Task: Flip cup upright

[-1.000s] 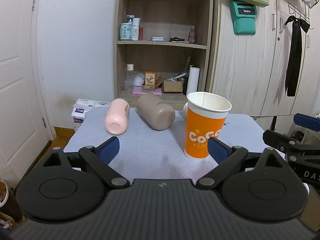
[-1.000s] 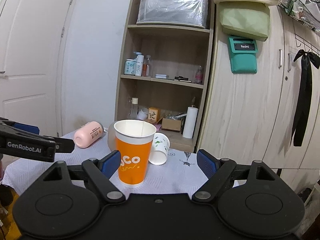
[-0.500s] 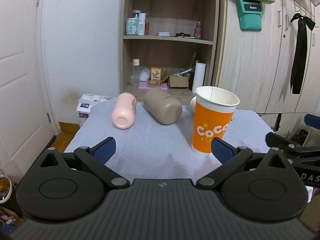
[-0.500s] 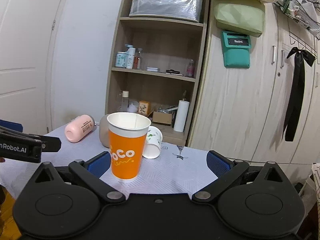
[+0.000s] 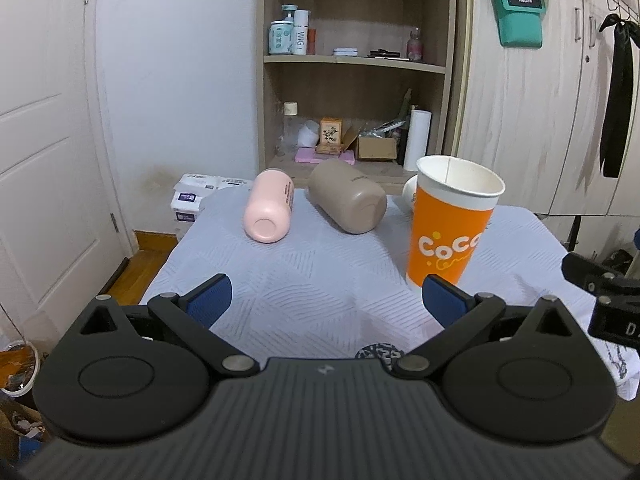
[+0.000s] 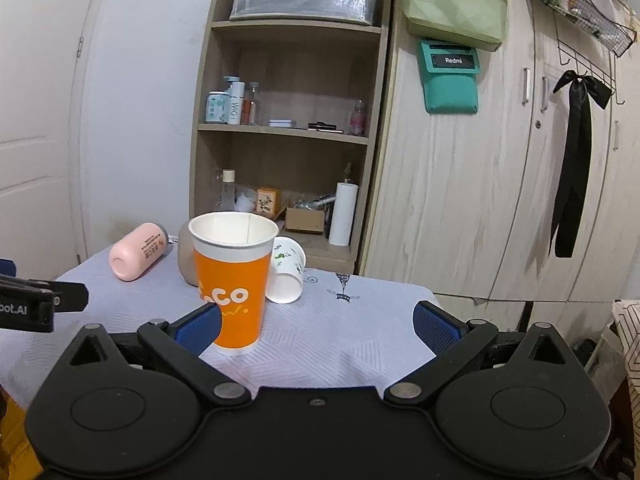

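Note:
An orange paper cup stands upright, mouth up, on the white-clothed table; it also shows in the right wrist view. A pink cup and a taupe cup lie on their sides behind it. A small white printed cup lies on its side behind the orange cup. My left gripper is open and empty, back from the cups. My right gripper is open and empty, with the orange cup just past its left finger.
A wooden shelf unit with bottles and boxes stands behind the table. Wardrobe doors are to the right, a white door to the left. Boxes sit on the floor by the table's far left corner.
Both grippers have pulled back and away from the orange cup, which stays upright on the table. Both stay open.

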Action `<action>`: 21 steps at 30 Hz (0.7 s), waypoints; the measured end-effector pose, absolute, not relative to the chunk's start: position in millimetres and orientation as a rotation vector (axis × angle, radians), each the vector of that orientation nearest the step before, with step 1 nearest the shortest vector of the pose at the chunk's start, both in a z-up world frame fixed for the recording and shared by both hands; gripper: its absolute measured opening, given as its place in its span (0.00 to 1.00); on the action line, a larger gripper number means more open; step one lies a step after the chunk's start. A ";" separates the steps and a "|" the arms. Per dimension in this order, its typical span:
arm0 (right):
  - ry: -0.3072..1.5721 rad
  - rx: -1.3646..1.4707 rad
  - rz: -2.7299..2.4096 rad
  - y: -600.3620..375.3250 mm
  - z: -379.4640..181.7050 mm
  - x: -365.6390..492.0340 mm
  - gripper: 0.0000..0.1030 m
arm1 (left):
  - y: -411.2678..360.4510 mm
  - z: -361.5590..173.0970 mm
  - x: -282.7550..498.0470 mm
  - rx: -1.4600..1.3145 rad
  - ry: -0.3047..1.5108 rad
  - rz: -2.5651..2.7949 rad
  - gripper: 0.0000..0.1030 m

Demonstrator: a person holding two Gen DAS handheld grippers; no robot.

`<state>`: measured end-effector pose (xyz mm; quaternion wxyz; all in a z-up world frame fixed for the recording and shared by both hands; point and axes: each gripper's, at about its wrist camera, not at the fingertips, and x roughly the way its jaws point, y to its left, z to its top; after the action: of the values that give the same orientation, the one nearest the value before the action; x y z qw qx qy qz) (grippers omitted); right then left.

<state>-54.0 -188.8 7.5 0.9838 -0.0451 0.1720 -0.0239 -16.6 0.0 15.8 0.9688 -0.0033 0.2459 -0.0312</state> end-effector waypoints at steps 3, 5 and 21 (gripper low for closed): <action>0.354 -0.089 -0.057 -189.1 6.8 -52.3 1.00 | 1.6 14.6 -13.5 -0.009 0.510 -0.050 1.00; 0.356 -0.089 -0.058 -189.2 6.6 -52.1 1.00 | 2.5 13.7 -11.8 -0.012 0.515 -0.043 1.00; 0.354 -0.104 -0.058 -187.1 7.6 -53.3 1.00 | 1.8 13.1 -12.4 0.005 0.501 -0.010 1.00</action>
<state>-53.3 -187.1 7.6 0.9826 -0.0517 0.1759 -0.0288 -12.4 1.8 13.1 0.9688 0.0027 0.2478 -0.0048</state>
